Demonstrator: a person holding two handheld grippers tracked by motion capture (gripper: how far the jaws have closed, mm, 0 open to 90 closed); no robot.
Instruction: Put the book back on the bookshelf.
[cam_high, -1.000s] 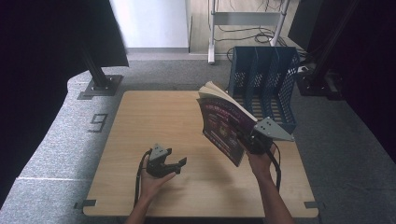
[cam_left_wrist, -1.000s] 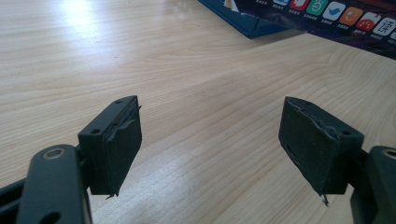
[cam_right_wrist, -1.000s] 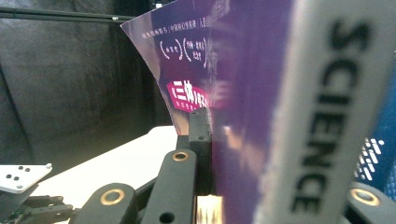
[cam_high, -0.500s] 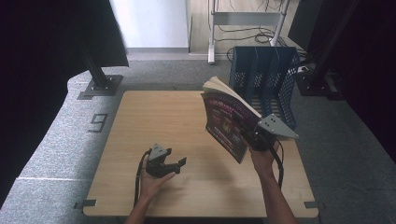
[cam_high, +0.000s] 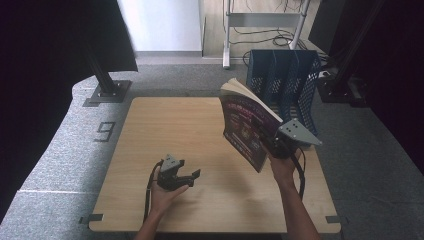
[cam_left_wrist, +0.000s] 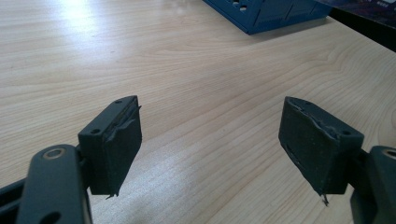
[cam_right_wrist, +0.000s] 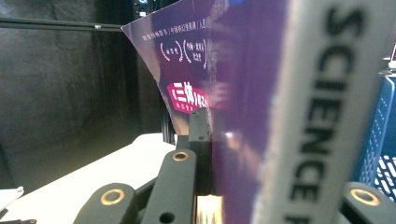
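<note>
Right gripper (cam_high: 270, 145), right of centre frame: jaws clamped on purple book (cam_high: 246, 131), held above the surface (cam_high: 200, 120). Left gripper (cam_high: 186, 178), lower left: jaws wide open, empty.

Light wood surface (cam_high: 200, 125), rectangular, on grey speckled carpet (cam_high: 60, 150). Blue perforated file rack (cam_high: 290, 75) with upright dividers, at far right corner of surface. Number 9 marking (cam_high: 106, 131) on carpet, left of surface. Black stand base (cam_high: 106, 92) beyond far left corner. Dark curtains (cam_high: 50, 50) at both sides. White frame legs (cam_high: 227, 35) and cables (cam_high: 265, 31) on floor behind.
</note>
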